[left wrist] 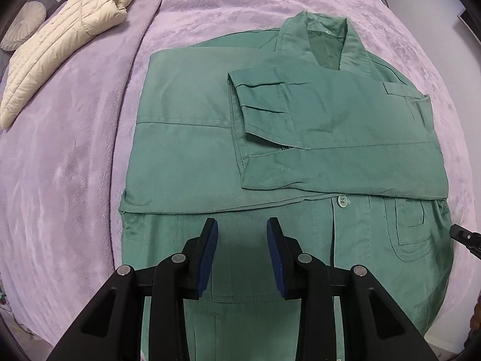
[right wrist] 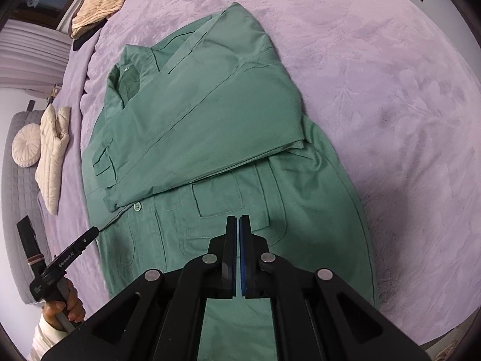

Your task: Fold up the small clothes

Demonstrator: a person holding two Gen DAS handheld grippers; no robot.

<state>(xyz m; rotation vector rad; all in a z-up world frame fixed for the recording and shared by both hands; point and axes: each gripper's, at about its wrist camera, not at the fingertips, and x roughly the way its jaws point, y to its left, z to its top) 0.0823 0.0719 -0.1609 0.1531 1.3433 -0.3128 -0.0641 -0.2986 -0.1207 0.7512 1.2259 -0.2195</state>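
Green jacket (left wrist: 270,156) lies flat on the purple blanket (left wrist: 75,180), collar at the far end, both sleeves folded across the chest. Left gripper (left wrist: 242,225) hovers over the near hem, jaws apart, holding nothing. Right gripper (right wrist: 239,219) over the lower pocket, jaws together, nothing between them. Cream puffer jacket (left wrist: 63,39) far left.

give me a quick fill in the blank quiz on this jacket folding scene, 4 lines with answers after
1. The green jacket lies on a ____ blanket.
2. The left gripper has its jaws ____.
3. The right gripper has its jaws ____, with nothing between them.
4. The jacket's sleeves are folded across its ____.

Missing words: purple; open; shut; front
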